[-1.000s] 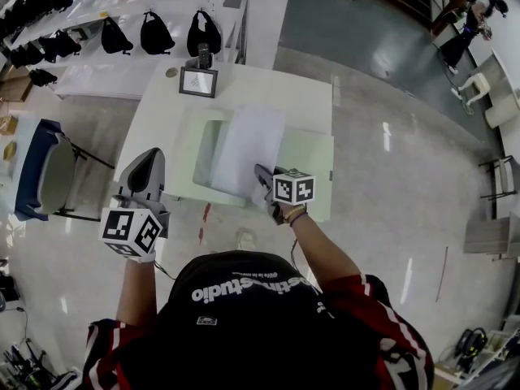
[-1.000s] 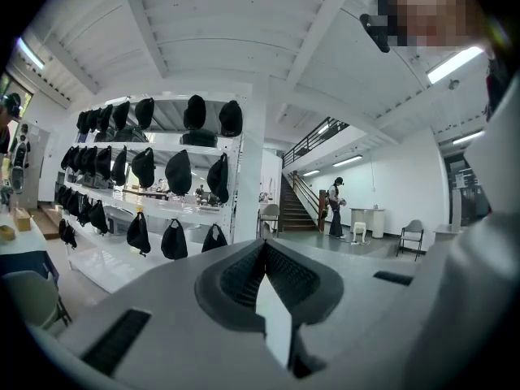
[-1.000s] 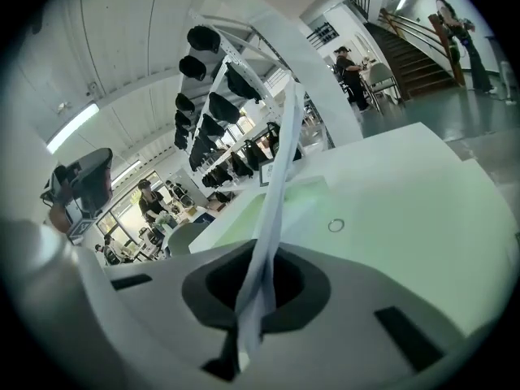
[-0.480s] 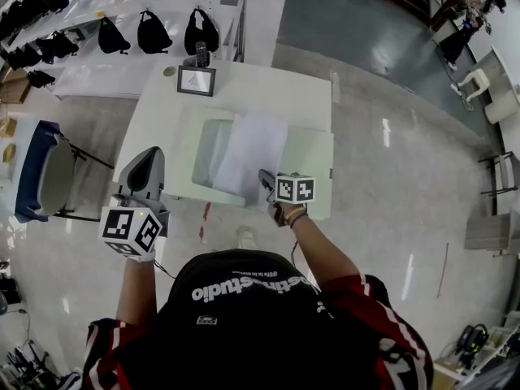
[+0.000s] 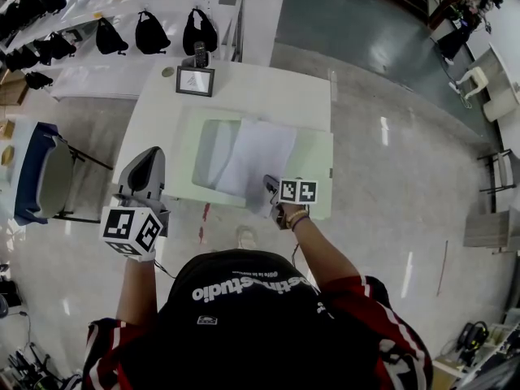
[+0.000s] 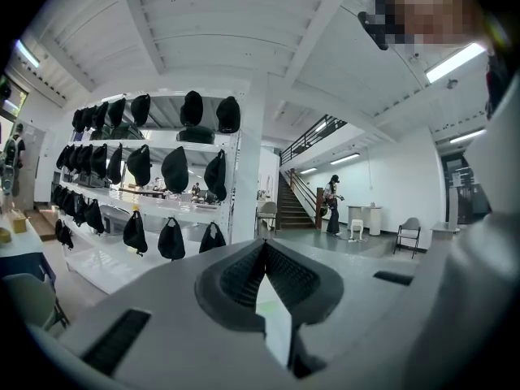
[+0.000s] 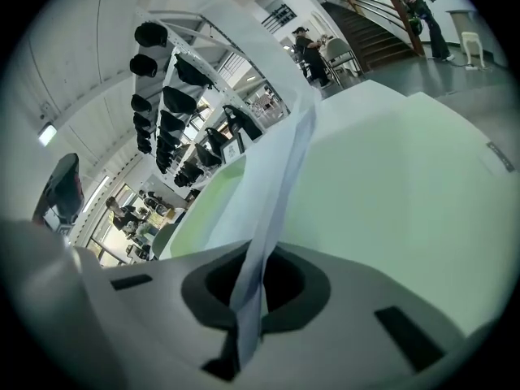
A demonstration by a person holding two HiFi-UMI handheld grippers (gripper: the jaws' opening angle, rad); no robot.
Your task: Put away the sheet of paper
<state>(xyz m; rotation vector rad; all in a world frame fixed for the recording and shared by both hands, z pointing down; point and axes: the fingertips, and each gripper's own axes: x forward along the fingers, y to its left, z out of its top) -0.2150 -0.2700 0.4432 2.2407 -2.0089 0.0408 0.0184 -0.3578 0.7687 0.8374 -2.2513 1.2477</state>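
Polished floor surrounds a white table; beyond it stand shelves hung with black bags, and a blue chair stands at the left. A small framed stand sits at the table's far edge. A pale green folder lies open on the near half of the table. The paper lies over the folder's middle, and its near corner is pinched between the closed jaws of the right gripper at the folder's near edge. In the right gripper view the paper rises edge-on from the right gripper across the folder. The left gripper is held off the table's left side; its jaws meet at the tips with nothing between them.
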